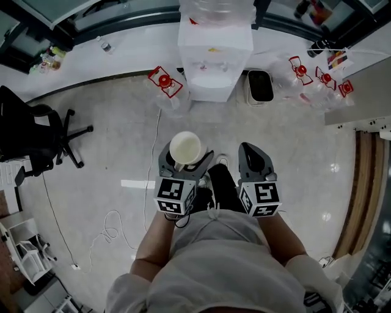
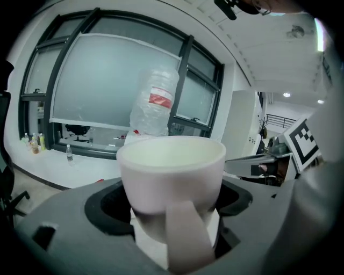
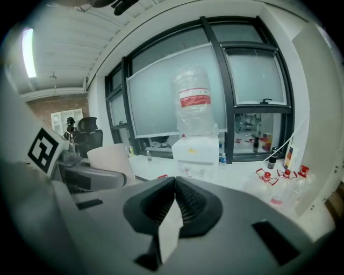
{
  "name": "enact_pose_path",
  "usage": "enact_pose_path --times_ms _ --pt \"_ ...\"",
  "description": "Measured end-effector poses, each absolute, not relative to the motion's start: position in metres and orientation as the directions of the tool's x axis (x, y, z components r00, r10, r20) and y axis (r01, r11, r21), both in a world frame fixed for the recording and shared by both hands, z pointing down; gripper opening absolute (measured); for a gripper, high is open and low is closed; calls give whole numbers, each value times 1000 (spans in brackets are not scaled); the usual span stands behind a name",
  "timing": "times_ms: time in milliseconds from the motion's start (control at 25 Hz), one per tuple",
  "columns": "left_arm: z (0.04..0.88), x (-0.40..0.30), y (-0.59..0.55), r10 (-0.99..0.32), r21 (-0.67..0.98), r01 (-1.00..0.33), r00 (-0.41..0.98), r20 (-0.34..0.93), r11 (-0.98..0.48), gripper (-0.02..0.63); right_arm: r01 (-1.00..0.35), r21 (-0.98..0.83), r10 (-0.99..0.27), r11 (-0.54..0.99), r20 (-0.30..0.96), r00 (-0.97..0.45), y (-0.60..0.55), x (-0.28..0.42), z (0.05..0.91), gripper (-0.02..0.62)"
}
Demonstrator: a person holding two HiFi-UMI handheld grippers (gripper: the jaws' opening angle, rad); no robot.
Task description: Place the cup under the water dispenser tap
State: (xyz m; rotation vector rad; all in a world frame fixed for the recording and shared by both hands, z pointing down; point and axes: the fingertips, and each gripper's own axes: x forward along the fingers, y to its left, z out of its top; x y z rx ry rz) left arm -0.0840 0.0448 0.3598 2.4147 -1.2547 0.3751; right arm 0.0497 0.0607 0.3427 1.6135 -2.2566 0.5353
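Partly, left claw (image 1: 186, 160) hides the cup (image 1: 185, 147)

A black office chair (image 1: 35, 139) stands at the left of the grey floor (image 1: 110, 153), a white cable (image 1: 111, 231) trails nearby, and clear red-capped jugs (image 1: 164, 82) lie by the wall.

There is one cup (image 1: 185, 148) and one water dispenser (image 1: 214, 58), which carries one large bottle (image 1: 217, 9). There are two grippers: the left gripper (image 1: 186, 156) and the right gripper (image 1: 248, 148). Four red-capped jugs (image 1: 164, 81) show, one left of the dispenser and three to its right. There is one office chair (image 1: 30, 137) at the left, one dark bin (image 1: 259, 85) and one small bottle (image 1: 104, 44) at the far left.
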Motion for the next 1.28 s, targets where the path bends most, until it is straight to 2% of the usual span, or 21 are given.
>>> enact_pose_path --times_ms 240,480,760,1280 --pt "392 -65 -7 -726 212 -852 519 451 -478 462 -914 -114 -785 390 477 -395 -7 56 362 26" --pt "439 -57 -50 -748 168 -874 479 459 -456 462 -854 -143 -672 500 557 -487 -48 50 419 26" --pt "510 -67 -85 -742 169 -894 441 506 -415 462 -823 -102 -664 558 540 -517 -89 34 477 26" --pt "652 -62 -161 -691 139 -832 529 492 -537 462 -888 -85 -714 453 562 -418 -136 25 620 26"
